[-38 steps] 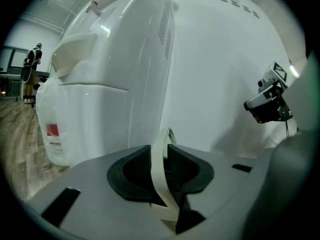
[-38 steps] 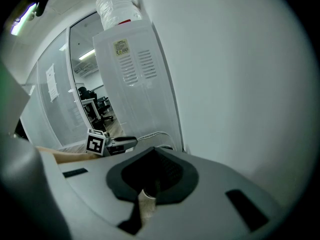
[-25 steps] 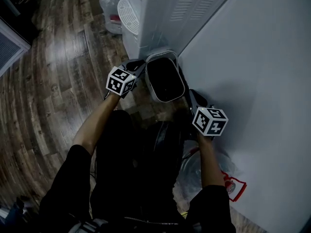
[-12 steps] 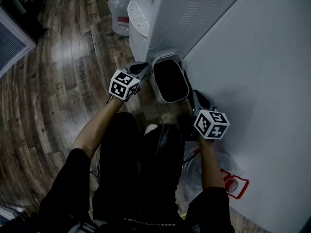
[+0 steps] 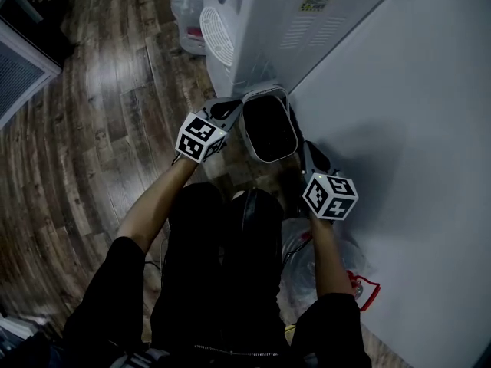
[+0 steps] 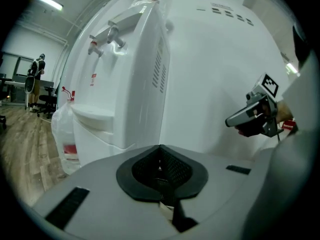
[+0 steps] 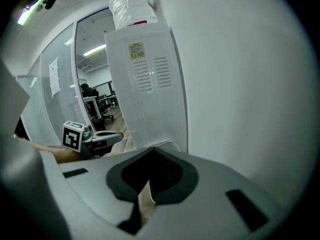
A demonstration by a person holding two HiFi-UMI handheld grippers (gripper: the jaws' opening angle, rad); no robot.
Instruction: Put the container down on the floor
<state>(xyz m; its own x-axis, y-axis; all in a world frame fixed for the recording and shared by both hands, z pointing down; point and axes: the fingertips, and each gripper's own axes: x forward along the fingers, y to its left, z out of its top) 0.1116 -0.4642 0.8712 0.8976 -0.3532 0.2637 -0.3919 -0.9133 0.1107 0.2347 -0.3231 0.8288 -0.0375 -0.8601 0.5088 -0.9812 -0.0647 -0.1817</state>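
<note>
Head view: container point(image 5: 268, 125), an open bin with a pale rim and dark inside, hangs between 2 grippers, mouth up, in the corner where the water dispenser point(image 5: 285, 23) meets the white wall point(image 5: 399, 129). Left tongs point(image 5: 235, 108) are closed on the left rim; right tongs point(image 5: 302, 149) are closed on the right rim, nearer the person. Left gripper view confirms this: a thin pale strip of rim point(image 6: 167, 212) is pinched between the dark pads. Right gripper view shows the same, a pale edge point(image 7: 145, 204) clamped in the tongs. Judgement: 2 opposed grips on the rim keep the bin level and stop it swinging, since a single pinch would let it tip. The body sits low over the wood floor point(image 5: 100, 129), just beside the dispenser base; whether the underside touches the floor cannot be told from here. A water jug point(image 5: 188, 6) stands beyond the dispenser, well clear. Judgement: step in hand is the final lowering; release is not yet done. Risk: the right rim is close to the wall, so the right tongs have little room to open.
</note>
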